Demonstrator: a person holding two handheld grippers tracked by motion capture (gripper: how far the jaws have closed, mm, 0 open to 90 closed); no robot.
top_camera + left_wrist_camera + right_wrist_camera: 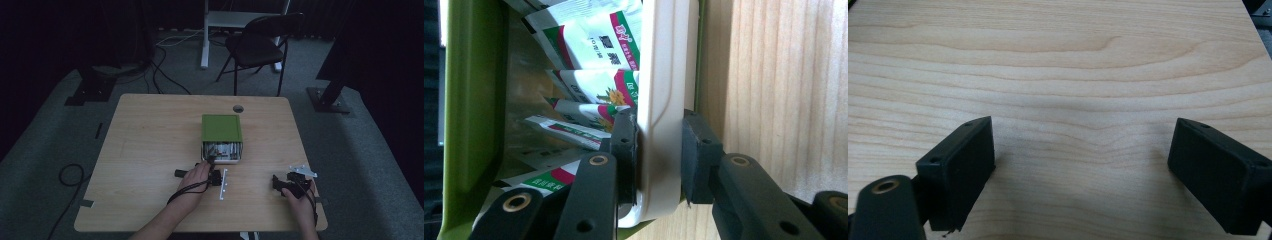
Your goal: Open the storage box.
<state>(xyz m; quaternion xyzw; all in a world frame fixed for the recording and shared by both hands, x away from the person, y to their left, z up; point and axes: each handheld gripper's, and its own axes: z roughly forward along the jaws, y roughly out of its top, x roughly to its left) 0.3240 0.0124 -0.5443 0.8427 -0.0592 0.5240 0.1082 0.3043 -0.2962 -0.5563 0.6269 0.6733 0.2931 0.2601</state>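
Observation:
A box with a green lid (pixel 221 128) and a white base (pixel 223 160) stands near the middle of the wooden table (pixel 150 145), its open side toward the person. My left gripper (pixel 212 162) is at that opening. In the left gripper view my left gripper (pixel 659 135) is shut on the white wall (pixel 665 70) of the box, one pad inside and one outside. Several green, white and red sachets (pixel 594 45) lie inside, with the green lid (pixel 471 100) beyond them. My right gripper (pixel 278 182) rests at the front right, and its jaws (pixel 1083 170) stand open over bare wood.
A round cable hole (pixel 238 108) sits in the table behind the box. A dark folding chair (pixel 260 45) and a white desk frame (pixel 206 35) stand beyond the table. Cables (pixel 70 175) lie on the floor at the left.

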